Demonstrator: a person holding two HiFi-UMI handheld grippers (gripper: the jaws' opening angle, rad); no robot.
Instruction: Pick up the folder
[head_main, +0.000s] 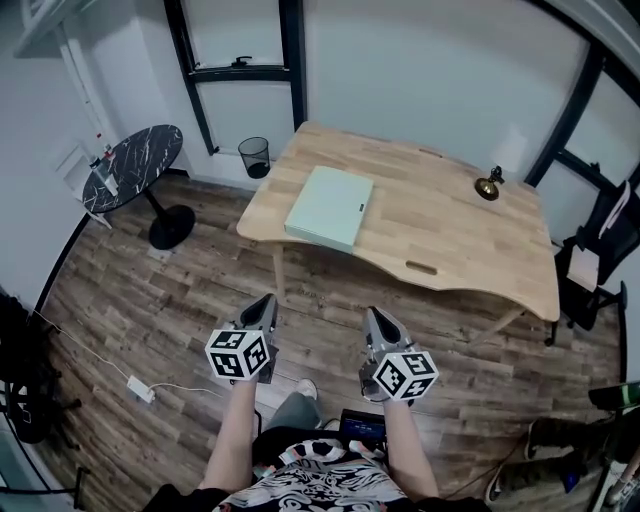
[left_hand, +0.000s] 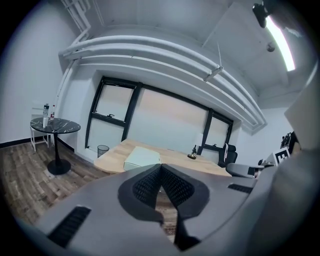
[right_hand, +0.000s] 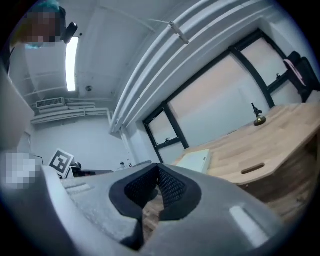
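A pale green folder (head_main: 331, 207) lies flat on the left half of the wooden table (head_main: 450, 240), near its left edge. It shows small and far in the left gripper view as the folder (left_hand: 141, 157) and in the right gripper view as the folder (right_hand: 195, 160). My left gripper (head_main: 268, 303) and right gripper (head_main: 376, 315) hover side by side over the floor, well short of the table's near edge. Both are shut with nothing between the jaws.
A small brass bell (head_main: 487, 186) stands at the table's far right. A round black marble side table (head_main: 133, 166) and a wire wastebasket (head_main: 254, 156) stand to the left. A black chair (head_main: 600, 250) sits at the right. A power strip (head_main: 140, 389) lies on the wood floor.
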